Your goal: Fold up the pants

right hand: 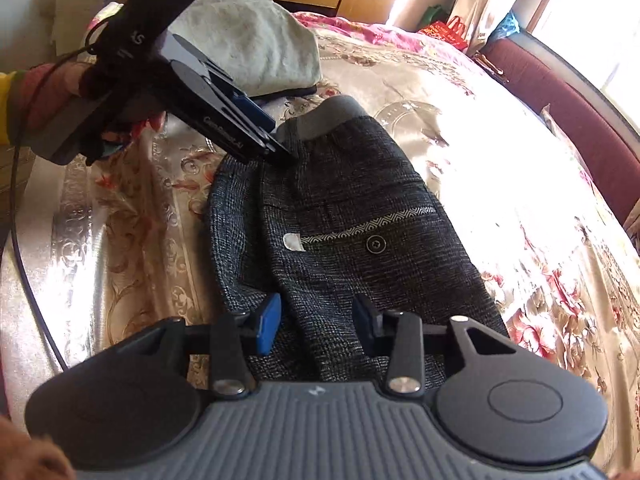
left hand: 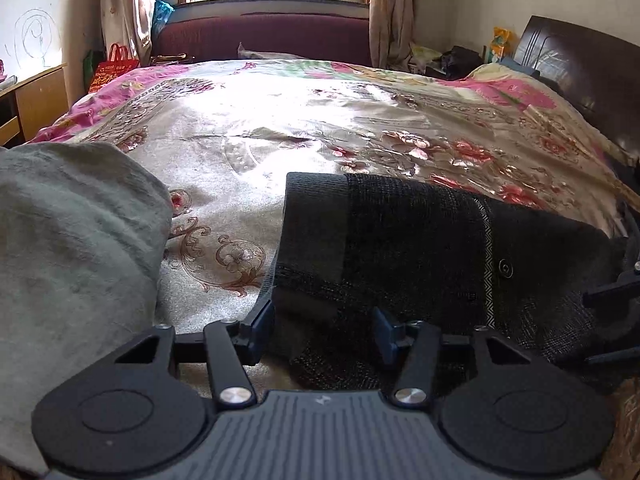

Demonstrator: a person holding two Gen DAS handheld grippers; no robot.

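Dark grey tweed pants lie folded on the floral bedspread, grey waistband at the far end, a buttoned pocket facing up. My right gripper hangs open over the near end, with the cloth lying flat between its blue pads and unpinched. The left gripper, held by a hand in a red sleeve, touches down near the waistband corner. In the left wrist view, the left gripper is open, its fingers straddling the edge of the pants. The right gripper's fingers show at the right edge.
A grey-green folded cloth lies on the bed left of the pants, also seen as the pale cloth. A dark headboard stands at right, a maroon bench under the window, a wooden desk at left.
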